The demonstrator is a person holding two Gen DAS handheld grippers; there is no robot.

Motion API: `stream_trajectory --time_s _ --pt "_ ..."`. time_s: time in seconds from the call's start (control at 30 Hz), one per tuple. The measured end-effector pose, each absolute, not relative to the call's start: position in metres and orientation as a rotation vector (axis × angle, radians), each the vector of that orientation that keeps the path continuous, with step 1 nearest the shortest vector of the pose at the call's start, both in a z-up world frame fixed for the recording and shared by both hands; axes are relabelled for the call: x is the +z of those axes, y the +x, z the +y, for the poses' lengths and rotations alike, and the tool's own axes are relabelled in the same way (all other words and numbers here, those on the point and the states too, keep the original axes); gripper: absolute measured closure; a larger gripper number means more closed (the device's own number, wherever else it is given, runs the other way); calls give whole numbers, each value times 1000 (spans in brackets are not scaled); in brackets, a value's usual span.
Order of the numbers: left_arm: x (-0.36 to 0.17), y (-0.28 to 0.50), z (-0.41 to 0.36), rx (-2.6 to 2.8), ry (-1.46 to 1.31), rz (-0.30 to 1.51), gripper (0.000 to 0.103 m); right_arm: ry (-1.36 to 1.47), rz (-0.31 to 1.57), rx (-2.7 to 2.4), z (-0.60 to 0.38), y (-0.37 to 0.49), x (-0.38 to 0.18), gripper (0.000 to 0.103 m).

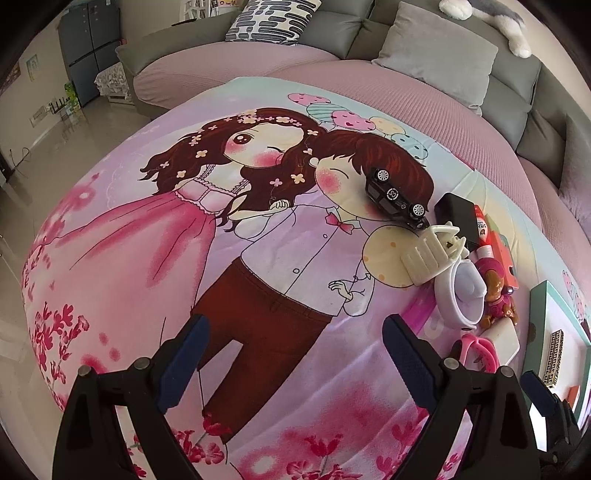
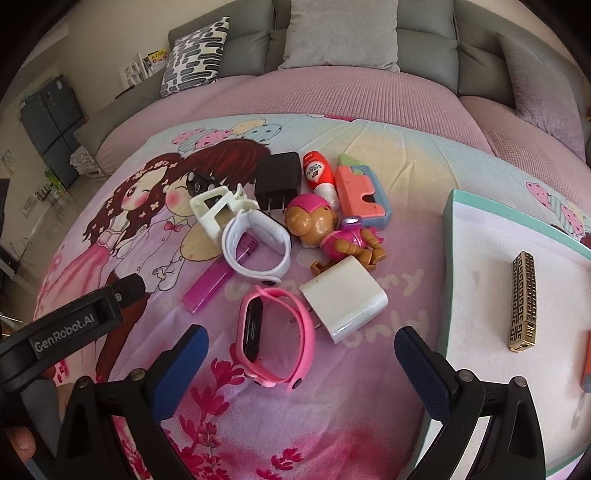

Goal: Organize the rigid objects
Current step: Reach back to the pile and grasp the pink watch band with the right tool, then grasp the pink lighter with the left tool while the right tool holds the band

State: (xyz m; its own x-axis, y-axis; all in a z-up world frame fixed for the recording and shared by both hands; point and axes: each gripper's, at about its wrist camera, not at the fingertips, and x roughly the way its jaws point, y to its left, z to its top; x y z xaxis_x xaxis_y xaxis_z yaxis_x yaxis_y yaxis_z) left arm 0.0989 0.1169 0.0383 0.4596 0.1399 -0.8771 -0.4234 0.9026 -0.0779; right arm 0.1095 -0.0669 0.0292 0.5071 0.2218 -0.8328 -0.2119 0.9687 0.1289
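Observation:
Small objects lie in a pile on a cartoon-print blanket. In the right wrist view I see a pink watch band (image 2: 275, 338), a white charger (image 2: 345, 299), a white watch band (image 2: 258, 242), a brown-and-pink toy figure (image 2: 332, 236), a black charger (image 2: 277, 181), a red-and-white bottle (image 2: 320, 176), an orange toy (image 2: 364, 194), a white clip (image 2: 216, 210) and a purple lighter (image 2: 208, 286). My right gripper (image 2: 301, 349) is open just short of the pink band. My left gripper (image 1: 295, 338) is open and empty over bare blanket, left of the pile. A black toy car (image 1: 397, 197) lies ahead of it.
A teal-rimmed box (image 2: 448, 236) with a white inside stands at the right and holds a bronze patterned lighter (image 2: 522, 301). A pink-covered sofa seat with grey cushions (image 2: 341, 33) runs behind the blanket. The left gripper body (image 2: 70, 325) shows at the lower left of the right wrist view.

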Motion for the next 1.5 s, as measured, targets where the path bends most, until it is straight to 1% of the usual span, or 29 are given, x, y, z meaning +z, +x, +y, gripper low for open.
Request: stream_trajectory --time_s 0.17,0.23,0.37,0.5,0.53,0.6,0.73,0.97,1.17,1.23,1.5 --pt "37 98 122 360 -301 1041 8 9 1035 254 -58 111 19 4" --pt "34 99 123 349 -307 1049 8 -3 1046 247 -54 111 14 10" --pt "33 102 119 366 -261 1049 8 -12 1064 219 -49 113 6 14" --pt "29 105 118 316 -312 1049 8 -21 1044 198 -48 114 6 17" --pt "28 106 117 311 -315 1052 8 -20 1040 192 -47 114 7 22" --pt "27 108 114 310 -306 1050 8 -27 1035 178 -46 113 7 24" --pt "26 109 113 283 -329 1045 8 -20 1029 175 -47 111 9 33" --pt "22 115 104 244 -323 1047 8 33 1028 201 -55 110 15 38" --pt "21 117 97 210 -308 1040 8 62 1016 224 -58 106 23 45" --pt "20 117 97 205 -309 1044 8 72 1018 234 -59 106 24 50" --pt "20 116 100 217 -318 1040 8 101 1015 250 -63 103 26 49"
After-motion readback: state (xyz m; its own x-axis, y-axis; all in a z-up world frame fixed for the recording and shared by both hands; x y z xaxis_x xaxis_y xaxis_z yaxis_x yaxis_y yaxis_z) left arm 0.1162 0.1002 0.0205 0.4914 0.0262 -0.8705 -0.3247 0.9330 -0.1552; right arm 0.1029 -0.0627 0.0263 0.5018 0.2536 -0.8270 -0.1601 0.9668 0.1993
